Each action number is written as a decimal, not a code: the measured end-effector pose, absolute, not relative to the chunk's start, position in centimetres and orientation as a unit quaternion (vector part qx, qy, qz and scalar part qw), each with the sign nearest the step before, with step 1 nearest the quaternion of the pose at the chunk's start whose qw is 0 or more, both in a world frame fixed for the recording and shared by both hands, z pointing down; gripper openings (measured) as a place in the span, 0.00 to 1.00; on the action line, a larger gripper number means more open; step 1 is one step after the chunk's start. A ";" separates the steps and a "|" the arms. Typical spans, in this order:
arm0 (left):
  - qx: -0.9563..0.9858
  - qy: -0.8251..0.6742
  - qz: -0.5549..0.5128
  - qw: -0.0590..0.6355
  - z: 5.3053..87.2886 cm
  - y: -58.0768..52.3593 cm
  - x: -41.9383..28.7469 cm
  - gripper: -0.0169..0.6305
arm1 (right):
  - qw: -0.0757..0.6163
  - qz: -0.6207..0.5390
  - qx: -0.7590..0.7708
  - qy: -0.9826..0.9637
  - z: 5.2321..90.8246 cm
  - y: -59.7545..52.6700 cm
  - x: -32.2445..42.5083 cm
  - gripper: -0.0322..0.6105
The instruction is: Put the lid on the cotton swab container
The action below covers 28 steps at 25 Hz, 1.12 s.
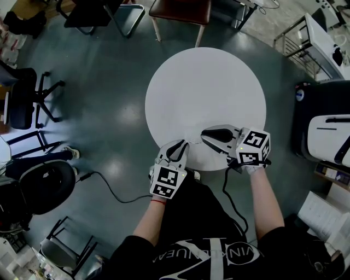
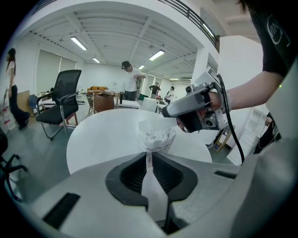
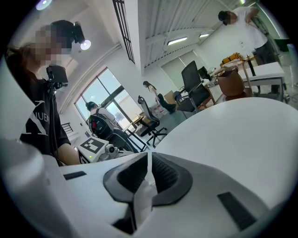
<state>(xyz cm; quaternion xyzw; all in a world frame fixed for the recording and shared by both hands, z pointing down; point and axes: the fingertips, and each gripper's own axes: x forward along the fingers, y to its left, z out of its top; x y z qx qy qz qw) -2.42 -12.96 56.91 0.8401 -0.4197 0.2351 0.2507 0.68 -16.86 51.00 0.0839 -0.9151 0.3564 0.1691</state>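
Observation:
On the round white table (image 1: 205, 82) my two grippers meet near the front edge. My left gripper (image 1: 183, 143) (image 2: 149, 155) points away from me and is shut on the wall of the clear cotton swab container (image 2: 156, 138), which is full of white swabs. A pale translucent lid (image 2: 156, 124) stands just above the container's mouth. My right gripper (image 1: 203, 134) (image 2: 165, 111) reaches in from the right at that lid. In the right gripper view its jaws (image 3: 149, 158) are pinched on a thin white edge, the lid (image 3: 142, 197). The container is hard to make out in the head view.
A black office chair (image 1: 27, 104) and a round stool (image 1: 44, 188) stand on the floor at left, and a brown chair (image 1: 180, 11) is behind the table. A cable (image 1: 109, 188) trails across the floor. White equipment (image 1: 328, 131) sits at right. People stand in the background (image 2: 130, 83).

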 end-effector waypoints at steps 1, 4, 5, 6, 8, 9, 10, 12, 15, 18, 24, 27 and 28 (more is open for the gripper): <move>0.840 -0.420 0.236 0.251 56.9 -12.9 -2.4 0.06 | 0.172 0.353 0.088 -0.915 51.1 -16.8 0.7 0.09; 0.839 -0.421 0.237 0.251 57.0 -12.8 -2.3 0.06 | 0.178 0.347 0.095 -0.916 51.4 -16.6 0.9 0.08; 0.838 -0.422 0.237 0.252 57.0 -12.8 -2.2 0.06 | 0.183 0.343 0.096 -0.916 51.6 -16.6 1.0 0.08; 0.837 -0.423 0.236 0.254 57.0 -12.8 -2.1 0.06 | 0.188 0.338 0.097 -0.917 51.7 -16.5 1.1 0.07; 0.835 -0.428 0.230 0.259 57.0 -12.9 -2.2 0.06 | 0.199 0.328 0.098 -0.918 51.9 -16.4 1.1 0.07; 0.834 -0.430 0.227 0.260 56.9 -12.9 -2.4 0.06 | 0.204 0.323 0.098 -0.919 51.9 -16.4 1.1 0.07; 0.833 -0.432 0.225 0.262 56.8 -12.9 -2.6 0.06 | 0.208 0.319 0.099 -0.919 51.9 -16.3 0.9 0.07; 0.832 -0.435 0.222 0.262 56.7 -12.8 -3.0 0.06 | 0.214 0.309 0.100 -0.921 51.9 -16.2 0.7 0.07; 0.832 -0.437 0.220 0.262 56.5 -12.5 -3.2 0.06 | 0.228 0.287 0.102 -0.925 52.0 -16.0 0.6 0.06; 0.831 -0.443 0.217 0.258 56.1 -12.2 -3.7 0.06 | 0.248 0.259 0.102 -0.928 52.1 -15.5 0.5 0.06; 0.829 -0.468 0.199 0.232 54.1 -12.8 -4.8 0.06 | 0.267 0.222 0.106 -0.932 52.1 -15.3 0.1 0.06; 0.835 -0.470 0.187 0.215 52.8 -13.5 -4.8 0.06 | 0.274 0.210 0.108 -0.932 52.1 -15.3 0.0 0.06; 0.838 -0.469 0.183 0.209 52.4 -13.8 -4.6 0.06 | 0.276 0.207 0.108 -0.932 52.1 -15.3 -0.1 0.06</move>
